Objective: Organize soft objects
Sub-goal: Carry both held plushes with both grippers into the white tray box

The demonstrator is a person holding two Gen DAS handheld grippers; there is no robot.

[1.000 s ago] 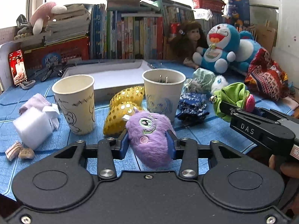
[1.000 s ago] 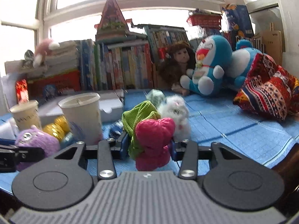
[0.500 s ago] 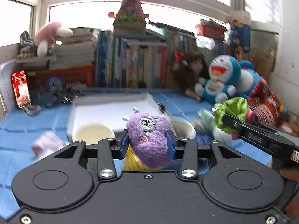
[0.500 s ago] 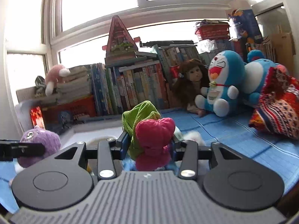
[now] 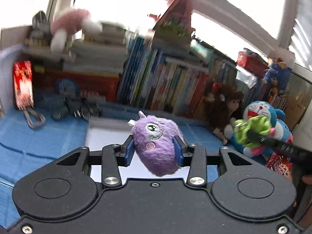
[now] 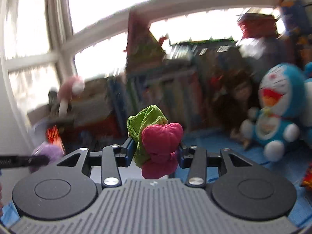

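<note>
My left gripper is shut on a fluffy purple one-eyed plush, held in the air above a white tray on the blue table. My right gripper is shut on a green and pink knitted soft toy, also lifted off the table. In the left wrist view that green toy and the right gripper's fingers show at the right. In the blurred right wrist view the purple plush appears at the far left.
A row of books stands behind the tray. A brown-haired doll and a blue cat plush sit at the back right, a pink plush on stacked books at the back left. A red patterned cloth lies at the right.
Both grippers have risen from the table and moved toward the bookshelf, each carrying its toy. The paper cups and yellow toy have dropped out of view below.
</note>
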